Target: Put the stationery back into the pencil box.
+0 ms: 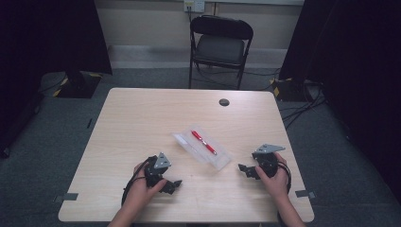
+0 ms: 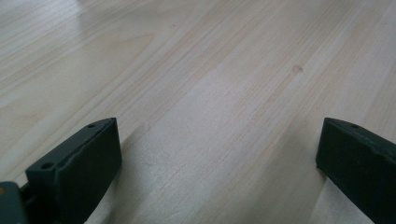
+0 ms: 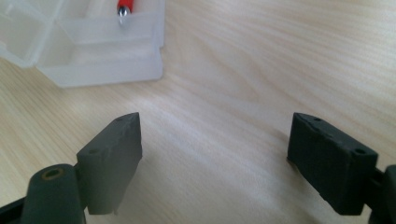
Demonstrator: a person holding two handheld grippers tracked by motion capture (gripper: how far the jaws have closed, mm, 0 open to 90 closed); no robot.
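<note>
High view: a red pen (image 1: 204,142) is seen lying in an open clear plastic case (image 1: 221,161) near the middle of the wooden table (image 1: 142,118), between the left gripper (image 1: 173,185) and the right gripper (image 1: 245,169), each held low over the table. Left gripper view: the jaws are spread wide over bare wood. Right gripper view: the jaws are likewise parted with nothing between them, and the case is seen just beyond them with the pen tip (image 3: 123,14) inside

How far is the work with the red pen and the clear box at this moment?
Done: the red pen already lies inside the open clear box. In hand: nothing; the left tongs and right tongs rest open on the table, on either side of the box. Left, probably: taking the pen or closing the box.
</note>
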